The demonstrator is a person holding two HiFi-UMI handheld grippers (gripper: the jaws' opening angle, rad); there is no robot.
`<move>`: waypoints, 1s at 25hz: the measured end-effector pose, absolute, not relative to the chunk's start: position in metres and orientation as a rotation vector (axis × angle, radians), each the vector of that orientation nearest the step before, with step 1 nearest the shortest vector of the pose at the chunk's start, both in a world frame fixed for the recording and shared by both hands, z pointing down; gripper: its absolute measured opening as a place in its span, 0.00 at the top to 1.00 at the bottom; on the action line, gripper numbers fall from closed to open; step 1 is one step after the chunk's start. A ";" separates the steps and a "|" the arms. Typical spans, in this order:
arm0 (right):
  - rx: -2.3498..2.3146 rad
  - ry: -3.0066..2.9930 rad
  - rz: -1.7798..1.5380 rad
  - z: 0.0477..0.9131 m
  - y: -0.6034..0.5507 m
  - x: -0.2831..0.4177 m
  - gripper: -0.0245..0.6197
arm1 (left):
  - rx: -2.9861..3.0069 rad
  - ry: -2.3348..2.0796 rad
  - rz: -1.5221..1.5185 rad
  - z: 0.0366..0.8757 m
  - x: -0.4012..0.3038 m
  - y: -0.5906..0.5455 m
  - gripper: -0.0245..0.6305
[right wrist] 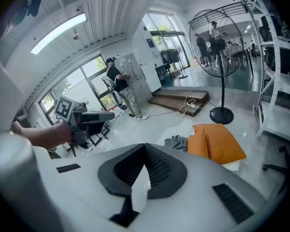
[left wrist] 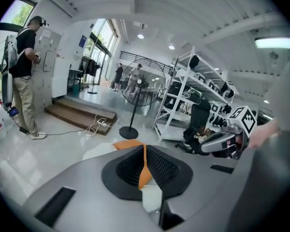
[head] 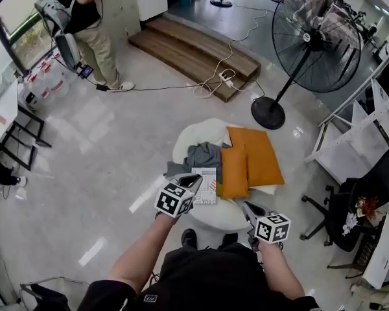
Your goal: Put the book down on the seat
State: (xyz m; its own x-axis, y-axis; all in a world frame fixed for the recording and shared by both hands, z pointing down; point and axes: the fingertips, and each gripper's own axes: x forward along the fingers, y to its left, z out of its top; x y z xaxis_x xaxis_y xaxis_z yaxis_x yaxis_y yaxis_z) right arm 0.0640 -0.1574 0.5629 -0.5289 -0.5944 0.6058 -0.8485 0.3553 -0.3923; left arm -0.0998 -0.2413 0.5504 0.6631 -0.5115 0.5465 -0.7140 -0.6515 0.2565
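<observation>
Fingers of the left gripper (left wrist: 145, 159) are pressed together at the tips with nothing between them, only a thin sliver of orange showing through the seam behind the black ribbed pads. The right gripper (right wrist: 145, 151) is likewise closed and empty, its pads meeting at the tip. In the head view both grippers are held out over the person's lap, the left one with its tip over the near left corner of the book (head: 205, 186), the right one lower and off to the right, beside the seat's near edge. The book lies flat on the round white seat (head: 196, 133), cover up, white with red stripes, free of either gripper. Just behind it a crumpled grey garment (head: 203, 155) lies on the seat, and beside it on the right sits a small orange cushion (head: 235, 170) overlapping a larger orange cushion (head: 258, 153). Beyond the seat stands a big black pedestal fan (head: 314, 37) on the glossy floor, near a low wooden platform (head: 194, 49) with a cable trailing over it. Another person (head: 91, 24) stands at far left.
</observation>
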 end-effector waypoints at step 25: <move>0.989 -2.760 0.609 0.435 -0.168 0.247 0.94 | 2.363 -1.575 0.364 0.427 0.032 -0.188 0.96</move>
